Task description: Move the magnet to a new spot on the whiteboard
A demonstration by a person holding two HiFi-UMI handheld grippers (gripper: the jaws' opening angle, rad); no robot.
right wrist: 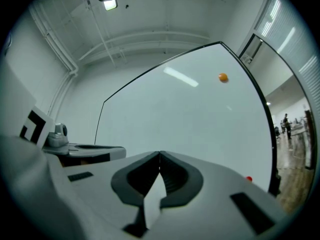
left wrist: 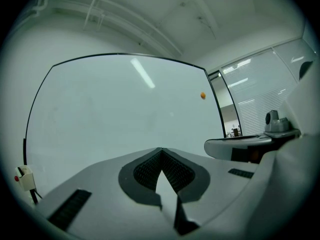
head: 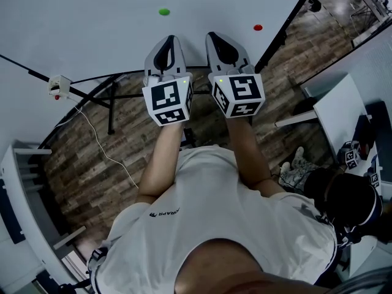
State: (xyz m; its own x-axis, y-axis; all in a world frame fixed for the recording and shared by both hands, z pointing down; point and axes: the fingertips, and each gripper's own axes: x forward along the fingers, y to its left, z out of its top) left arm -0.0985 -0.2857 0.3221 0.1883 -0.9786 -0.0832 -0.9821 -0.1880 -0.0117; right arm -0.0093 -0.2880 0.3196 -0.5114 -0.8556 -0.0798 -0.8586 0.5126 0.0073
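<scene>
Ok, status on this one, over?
Jaws shut, empty: left gripper, right gripper. Round green magnet and round red magnet untouched on white whiteboard. Nothing between jaws and board.

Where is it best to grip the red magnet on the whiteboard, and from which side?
The red magnet looks like a small disc flat on the whiteboard, so only its rim offers hold. Grip that rim from opposite sides, coming straight at the board. The right gripper, now shut, is nearer.
</scene>
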